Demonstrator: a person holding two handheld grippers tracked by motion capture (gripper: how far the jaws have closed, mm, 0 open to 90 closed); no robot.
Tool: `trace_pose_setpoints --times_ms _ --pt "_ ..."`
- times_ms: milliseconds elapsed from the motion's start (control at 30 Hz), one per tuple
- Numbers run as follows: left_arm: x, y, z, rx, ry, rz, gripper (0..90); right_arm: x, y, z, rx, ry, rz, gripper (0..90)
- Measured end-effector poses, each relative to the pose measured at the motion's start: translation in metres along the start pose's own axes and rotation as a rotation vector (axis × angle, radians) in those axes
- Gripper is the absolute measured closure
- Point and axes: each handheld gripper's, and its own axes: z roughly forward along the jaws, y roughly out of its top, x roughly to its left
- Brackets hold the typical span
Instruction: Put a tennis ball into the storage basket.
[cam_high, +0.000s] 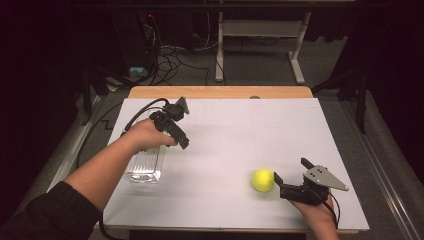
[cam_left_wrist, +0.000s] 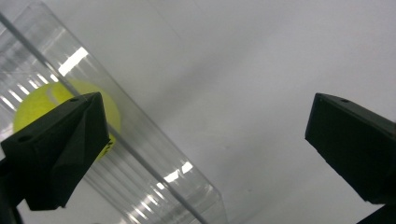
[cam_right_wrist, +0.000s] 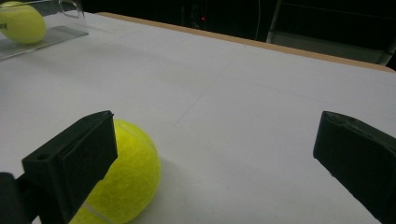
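Loose tennis ball (cam_high: 263, 180) on the white desk (cam_high: 235, 135), just left of the right gripper (cam_high: 291, 176), jaws spread wide and empty.

Judged light, springy, fuzzy enough to grip yet prone to roll; best pinched across its middle. Left gripper (cam_high: 181, 134) likewise wide open, holding nothing, above the clear container (cam_high: 146, 164) with a second ball (cam_left_wrist: 46, 100) inside.

Two tennis balls (cam_high: 263, 180) (cam_right_wrist: 21, 22), one clear tube (cam_high: 146, 165), two grippers (cam_high: 176, 131) (cam_high: 292, 176).

White table (cam_high: 225, 130); a clear tube (cam_high: 146, 165) lies near its left edge; a tennis ball (cam_high: 262, 180) front right.
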Motion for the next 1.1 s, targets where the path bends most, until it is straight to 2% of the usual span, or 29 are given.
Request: trace_pose_setpoints --times_ms 267,467,733,1100 --pt "-0.024 -0.003 0.003 0.005 -0.005 0.058 0.7 0.0 0.0 0.0 0.001 0.001 0.0 0.0" --pt "-0.04 -0.009 0.009 -0.011 -0.034 0.095 0.7 0.001 0.0 0.0 0.003 0.0 -0.001 0.0" --pt "-0.051 -0.01 0.015 -0.026 -0.045 0.109 0.7 0.004 0.001 0.001 0.003 0.004 0.0 0.0" --pt "-0.05 -0.008 0.025 -0.043 -0.078 0.087 0.6 0.003 -0.001 0.003 0.004 0.007 0.005 0.0"
